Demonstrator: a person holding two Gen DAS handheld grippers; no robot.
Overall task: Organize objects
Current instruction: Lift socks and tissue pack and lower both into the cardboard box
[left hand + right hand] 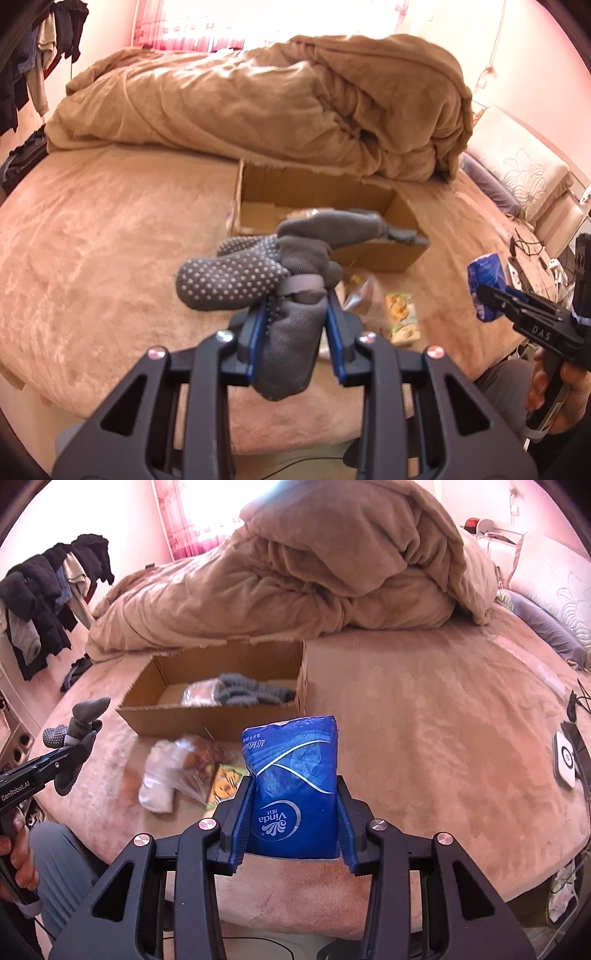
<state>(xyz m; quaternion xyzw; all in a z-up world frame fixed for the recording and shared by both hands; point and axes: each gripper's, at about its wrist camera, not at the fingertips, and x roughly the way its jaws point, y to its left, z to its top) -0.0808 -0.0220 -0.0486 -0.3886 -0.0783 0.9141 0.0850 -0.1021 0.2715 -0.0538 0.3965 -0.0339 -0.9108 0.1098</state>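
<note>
Blue tissue pack [295, 790] — in right tool [295, 812]

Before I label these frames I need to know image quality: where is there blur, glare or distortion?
Left wrist view: the grey socks and the cardboard box behind them look motion-smeared; the window is blown out pink. Right wrist view: the Vinda tissue pack is sharp, the plastic bag blurred; fisheye bends the bed edge in both.

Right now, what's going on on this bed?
A person is sorting loose items into an open cardboard box on the bed. The left claw is shut on a bundle of grey dotted grip socks, held above the bed in front of the box. The right claw grips a blue Vinda tissue pack. A clear plastic bag lies outside the box.
</note>
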